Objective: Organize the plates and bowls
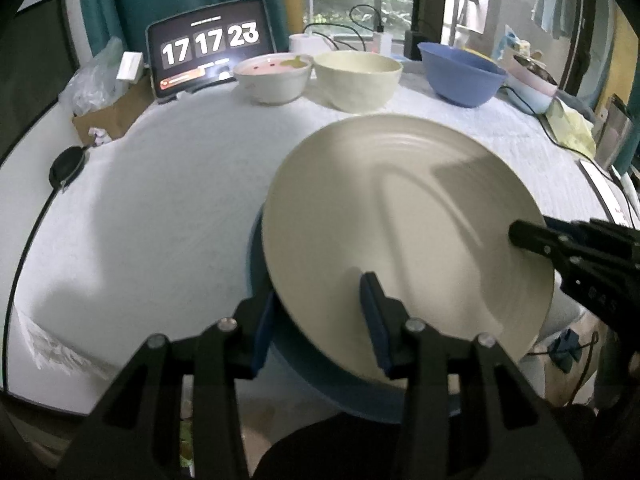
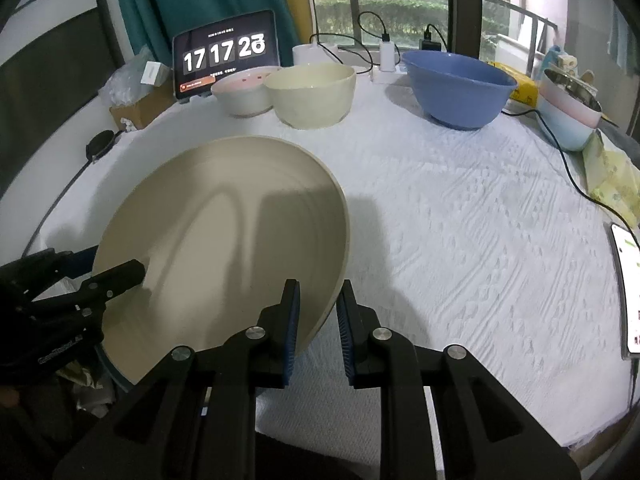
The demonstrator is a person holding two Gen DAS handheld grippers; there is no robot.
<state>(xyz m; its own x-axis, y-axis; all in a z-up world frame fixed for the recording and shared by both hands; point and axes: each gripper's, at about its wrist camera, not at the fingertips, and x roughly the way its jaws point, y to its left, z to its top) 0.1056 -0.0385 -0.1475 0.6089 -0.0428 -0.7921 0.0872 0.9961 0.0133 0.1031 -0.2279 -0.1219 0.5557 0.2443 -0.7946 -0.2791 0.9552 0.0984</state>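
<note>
A cream plate [image 1: 400, 216] is held tilted over a blue plate [image 1: 344, 388] at the table's near edge. My left gripper [image 1: 320, 304] straddles the cream plate's rim with its jaws wide, one finger under and one on top, not pinching. My right gripper [image 2: 318, 312] is closed on the cream plate's opposite rim [image 2: 224, 240]; it also shows in the left wrist view [image 1: 520, 236]. At the back stand a white-pink bowl [image 1: 274, 78], a cream bowl [image 1: 358, 78] and a blue bowl [image 1: 460, 74].
A tablet clock [image 1: 210, 46] and a cardboard box [image 1: 108, 114] are at the back left. A pastel pot [image 2: 568, 108], cables, a yellow cloth [image 2: 612, 176] and a phone [image 2: 632, 292] lie on the right. White textured cloth [image 2: 460, 220] covers the table.
</note>
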